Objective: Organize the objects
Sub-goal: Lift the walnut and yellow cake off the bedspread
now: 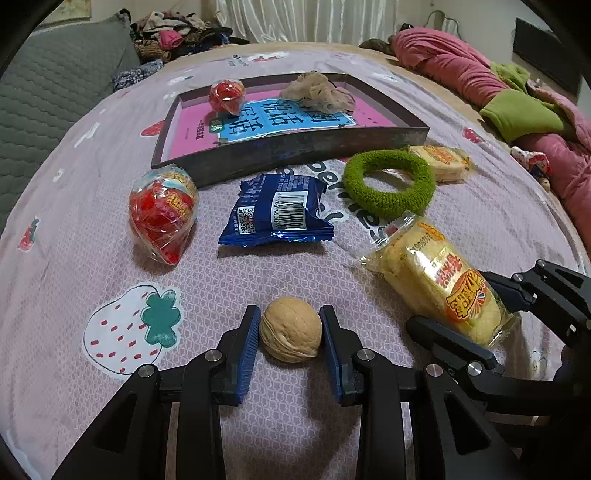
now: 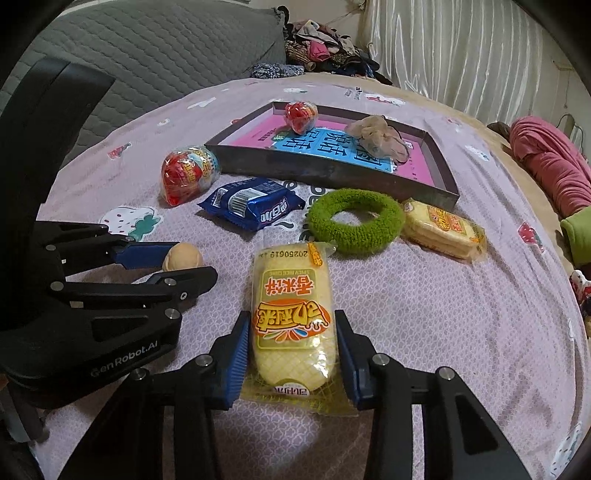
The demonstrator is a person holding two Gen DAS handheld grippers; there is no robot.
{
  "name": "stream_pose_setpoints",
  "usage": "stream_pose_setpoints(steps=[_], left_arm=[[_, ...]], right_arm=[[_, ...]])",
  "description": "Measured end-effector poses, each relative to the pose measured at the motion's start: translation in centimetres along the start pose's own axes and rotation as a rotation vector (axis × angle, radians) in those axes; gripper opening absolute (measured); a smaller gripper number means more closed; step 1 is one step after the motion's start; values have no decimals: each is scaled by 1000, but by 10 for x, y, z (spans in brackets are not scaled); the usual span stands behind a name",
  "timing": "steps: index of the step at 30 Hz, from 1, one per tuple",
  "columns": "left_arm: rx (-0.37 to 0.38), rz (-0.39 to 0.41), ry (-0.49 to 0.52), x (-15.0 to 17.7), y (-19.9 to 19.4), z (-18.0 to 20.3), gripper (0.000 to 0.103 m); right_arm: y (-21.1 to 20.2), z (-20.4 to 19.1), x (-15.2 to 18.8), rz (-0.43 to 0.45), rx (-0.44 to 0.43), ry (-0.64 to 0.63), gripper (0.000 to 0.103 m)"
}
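Note:
My left gripper [image 1: 290, 330] is shut on a walnut [image 1: 290, 329] resting on the pink bedsheet; it also shows in the right wrist view [image 2: 173, 258] with the walnut [image 2: 183, 256]. My right gripper [image 2: 291, 345] is shut on a yellow rice cracker pack [image 2: 293, 317], which also shows in the left wrist view [image 1: 443, 286]. Beyond lie a blue snack packet [image 1: 275, 212], a red candy bag [image 1: 162, 214], a green ring [image 1: 388, 182] and a second cracker pack [image 1: 441, 162]. The dark tray [image 1: 295, 153] holds a red candy bag [image 1: 227, 95] and a beige scrunchie [image 1: 319, 90].
A grey quilted headboard [image 1: 48, 96] stands at the left. A pile of clothes [image 1: 173, 33] lies at the back. A pink and green blanket [image 1: 517, 99] lies along the right edge of the bed.

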State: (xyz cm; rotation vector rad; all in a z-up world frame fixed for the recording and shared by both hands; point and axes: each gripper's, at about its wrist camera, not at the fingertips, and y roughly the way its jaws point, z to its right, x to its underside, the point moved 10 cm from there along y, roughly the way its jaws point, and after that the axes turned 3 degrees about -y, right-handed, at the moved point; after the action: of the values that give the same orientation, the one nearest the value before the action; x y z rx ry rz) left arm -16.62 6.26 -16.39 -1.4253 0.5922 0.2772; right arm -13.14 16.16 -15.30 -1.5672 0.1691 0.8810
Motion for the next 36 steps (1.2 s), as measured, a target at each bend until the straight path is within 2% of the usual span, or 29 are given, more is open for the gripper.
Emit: stream_pose_setpoints(steps=[14, 25, 36], left_arm=[[-11, 12, -30, -4, -4, -12, 33], [-35, 36, -38, -8, -13, -17, 33], [-61, 82, -46, -11, -42, -23, 33]], right_arm=[[-5, -1, 1, -3, -17, -1, 41], [-16, -1, -6, 27, -27, 3, 41], [-34, -6, -12, 52, -27, 8, 41]])
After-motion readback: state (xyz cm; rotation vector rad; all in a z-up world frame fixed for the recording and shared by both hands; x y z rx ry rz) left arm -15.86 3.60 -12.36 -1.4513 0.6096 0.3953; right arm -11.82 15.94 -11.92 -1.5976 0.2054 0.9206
